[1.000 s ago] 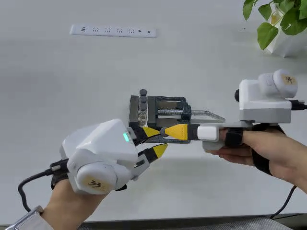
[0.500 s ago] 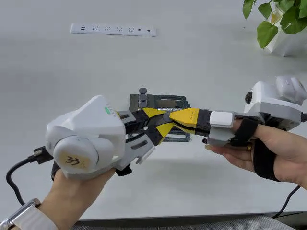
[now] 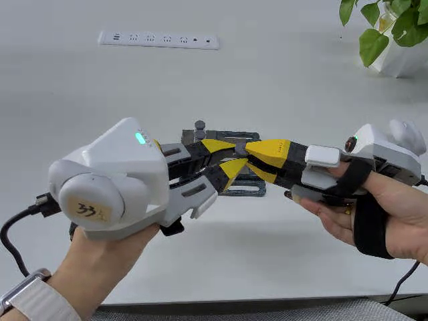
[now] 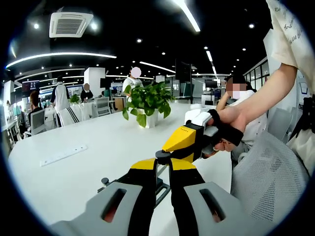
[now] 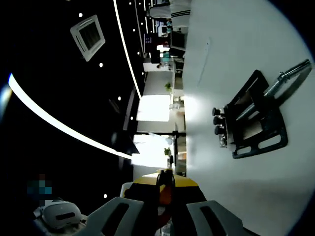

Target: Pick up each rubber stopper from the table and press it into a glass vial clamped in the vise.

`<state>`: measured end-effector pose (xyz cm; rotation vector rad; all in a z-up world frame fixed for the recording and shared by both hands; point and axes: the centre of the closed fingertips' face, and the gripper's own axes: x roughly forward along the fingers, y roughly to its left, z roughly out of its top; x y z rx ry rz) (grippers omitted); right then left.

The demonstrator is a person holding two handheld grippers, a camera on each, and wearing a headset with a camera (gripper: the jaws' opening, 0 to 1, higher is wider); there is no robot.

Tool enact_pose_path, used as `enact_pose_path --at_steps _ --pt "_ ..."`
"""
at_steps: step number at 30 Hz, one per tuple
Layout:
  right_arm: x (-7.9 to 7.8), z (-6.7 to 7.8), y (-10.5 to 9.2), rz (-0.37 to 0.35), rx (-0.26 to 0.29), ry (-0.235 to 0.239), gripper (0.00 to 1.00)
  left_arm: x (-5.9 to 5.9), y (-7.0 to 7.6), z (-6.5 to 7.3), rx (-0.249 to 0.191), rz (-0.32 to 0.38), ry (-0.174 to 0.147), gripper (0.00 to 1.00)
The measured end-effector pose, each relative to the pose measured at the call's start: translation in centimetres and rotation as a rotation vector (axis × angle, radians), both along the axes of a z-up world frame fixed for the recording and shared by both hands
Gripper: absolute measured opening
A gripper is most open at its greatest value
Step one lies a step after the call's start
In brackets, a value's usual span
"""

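- vise [image 3: 249,189]: middle of the desk; in the head view its body sits mostly behind the crossed jaws, with only the near edge and a strip of the far edge showing.
- glass vials [image 5: 217,121]: right gripper view shows three dark tops in a row at the vise's end; the glass is too small to make out.
- rubber stopper [image 3: 241,151]: small grey piece pinched at the tips of the right gripper [image 3: 242,154], largely covered by its jaws; whether the left gripper [image 3: 226,156] touches it cannot be told.
- plant [image 3: 381,27]: far right corner of the desk, cut by the head view's top and right edges.
- cable [image 3: 13,227]: runs out at the left edge, end unseen.
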<state>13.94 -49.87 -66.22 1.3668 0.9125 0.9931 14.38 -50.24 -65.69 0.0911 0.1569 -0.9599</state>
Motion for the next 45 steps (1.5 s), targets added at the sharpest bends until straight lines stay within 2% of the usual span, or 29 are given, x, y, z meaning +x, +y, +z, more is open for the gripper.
enact_pose_path --at_steps 2,6,8,11,15,17,20,24,27,28,30,35,36,41,44,45 --pt "-0.1 0.5 -0.2 0.013 0.047 0.027 0.03 -0.2 -0.1 0.5 -0.022 -0.021 0.002 0.06" --pt "-0.6 0.9 -0.2 0.035 0.071 0.035 0.03 -0.7 -0.3 1.0 -0.031 -0.059 0.006 0.06" --pt "-1.1 1.0 0.0 0.055 0.073 0.038 0.03 -1.0 -0.5 1.1 -0.038 -0.085 0.022 0.06" --pt "-1.6 1.1 0.0 0.076 0.064 0.032 0.03 -1.4 -0.6 1.1 -0.025 -0.108 0.023 0.06" --pt "-2.1 1.4 0.0 0.093 0.086 0.051 0.03 -1.6 -0.6 1.3 -0.044 -0.122 0.034 0.06" --pt "-2.3 1.7 0.1 0.108 0.103 0.061 0.03 -1.9 -0.7 1.6 -0.045 -0.138 0.027 0.06" --pt "-2.9 1.7 0.4 0.134 0.099 0.060 0.03 -2.3 -0.9 1.7 -0.045 -0.161 0.027 0.06" --pt "-2.7 1.9 0.4 0.135 0.104 0.057 0.03 -2.2 -0.7 1.9 -0.048 -0.151 0.025 0.06" --pt "-2.7 2.1 0.4 0.134 0.111 0.048 0.04 -2.2 -0.7 2.0 -0.048 -0.155 0.024 0.05" --pt "-2.8 2.0 0.4 0.137 0.107 0.043 0.04 -2.3 -0.7 2.0 -0.048 -0.158 0.038 0.05" --pt "-2.9 2.2 0.5 0.140 0.106 0.034 0.04 -2.4 -0.7 2.1 -0.046 -0.166 0.026 0.05" --pt "-2.6 1.9 0.2 0.132 0.078 -0.019 0.05 -2.4 -0.8 1.9 -0.034 -0.168 0.028 0.04" --pt "-2.4 1.8 0.1 0.121 0.063 -0.047 0.05 -2.4 -0.7 1.9 -0.029 -0.166 0.024 0.04" --pt "-2.1 1.3 -0.2 0.110 0.017 -0.063 0.08 -2.6 -0.6 1.8 -0.029 -0.167 0.029 0.04" --pt "-2.1 1.7 -0.4 0.116 0.027 -0.089 0.01 -2.6 -0.6 1.6 -0.024 -0.167 0.030 0.04" --pt "-2.0 1.3 -0.5 0.110 -0.007 -0.100 0.04 -2.6 -0.6 1.6 -0.026 -0.164 0.031 0.04"
